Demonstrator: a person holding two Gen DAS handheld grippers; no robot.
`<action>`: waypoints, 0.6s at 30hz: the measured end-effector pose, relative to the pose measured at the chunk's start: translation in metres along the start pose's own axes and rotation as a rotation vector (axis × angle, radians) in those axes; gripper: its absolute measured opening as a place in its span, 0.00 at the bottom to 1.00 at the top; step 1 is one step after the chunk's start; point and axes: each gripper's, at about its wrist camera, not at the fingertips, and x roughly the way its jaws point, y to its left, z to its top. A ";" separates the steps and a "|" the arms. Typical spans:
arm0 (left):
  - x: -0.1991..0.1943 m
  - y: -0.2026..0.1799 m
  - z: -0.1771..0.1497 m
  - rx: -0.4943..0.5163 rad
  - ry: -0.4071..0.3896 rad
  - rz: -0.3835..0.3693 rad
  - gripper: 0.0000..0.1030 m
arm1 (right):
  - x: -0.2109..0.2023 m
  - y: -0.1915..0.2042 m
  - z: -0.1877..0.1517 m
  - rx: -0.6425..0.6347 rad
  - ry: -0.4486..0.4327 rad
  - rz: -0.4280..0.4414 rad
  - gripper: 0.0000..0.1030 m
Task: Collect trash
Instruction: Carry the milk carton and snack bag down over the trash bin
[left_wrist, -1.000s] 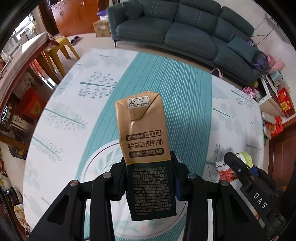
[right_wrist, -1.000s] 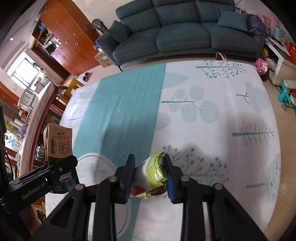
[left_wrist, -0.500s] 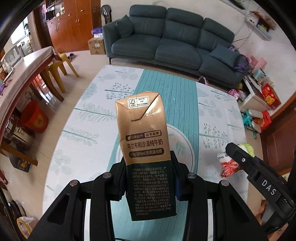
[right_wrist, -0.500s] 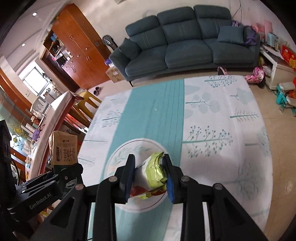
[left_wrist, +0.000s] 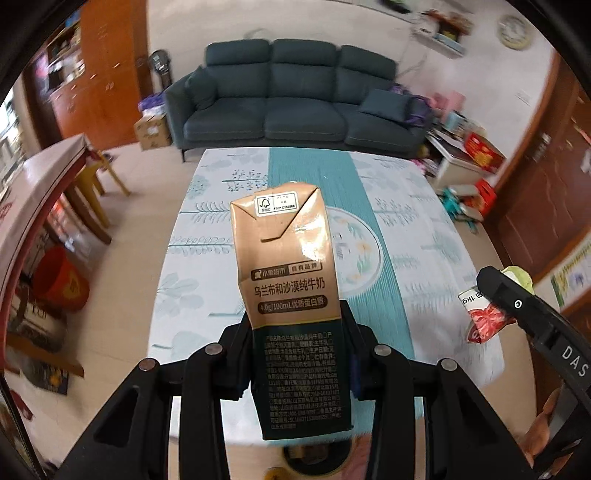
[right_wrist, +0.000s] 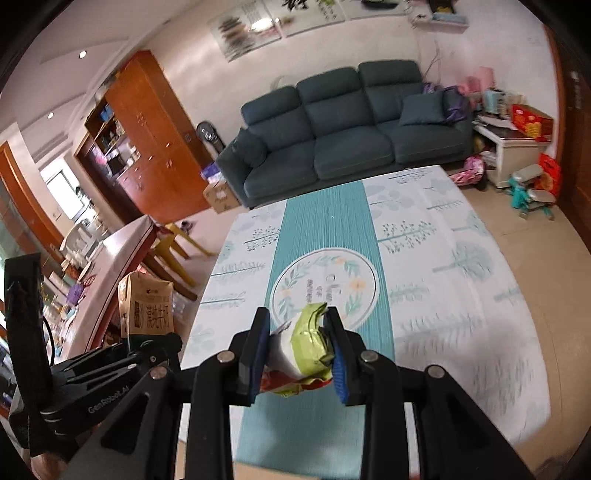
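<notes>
My left gripper (left_wrist: 301, 354) is shut on a tan and dark green milk carton (left_wrist: 291, 291), held upright, high above the near edge of the table (left_wrist: 207, 206). The carton also shows in the right wrist view (right_wrist: 146, 308) at the left. My right gripper (right_wrist: 297, 343) is shut on a crumpled green, white and red snack wrapper (right_wrist: 303, 347), also lifted above the table's near edge. The wrapper (left_wrist: 484, 314) and the right gripper's finger show at the right of the left wrist view.
The table has a white tablecloth with a teal runner (right_wrist: 328, 229) and a round flower motif. A dark teal sofa (right_wrist: 347, 136) stands beyond it. A red bucket (left_wrist: 61, 284) and a wooden counter (left_wrist: 33, 192) are at the left, toys and boxes (right_wrist: 532, 184) at the right.
Both grippers have risen and pulled back from the table with their loads. The table now looks smaller and farther, and more of the room shows.
</notes>
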 end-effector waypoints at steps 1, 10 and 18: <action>-0.008 0.000 -0.008 0.024 -0.003 -0.003 0.37 | -0.007 0.004 -0.008 0.005 -0.007 -0.007 0.29; -0.053 0.000 -0.066 0.133 0.027 -0.079 0.37 | -0.054 0.040 -0.076 0.014 0.031 -0.065 0.29; -0.056 -0.003 -0.111 0.159 0.092 -0.088 0.37 | -0.068 0.048 -0.116 -0.013 0.109 -0.101 0.29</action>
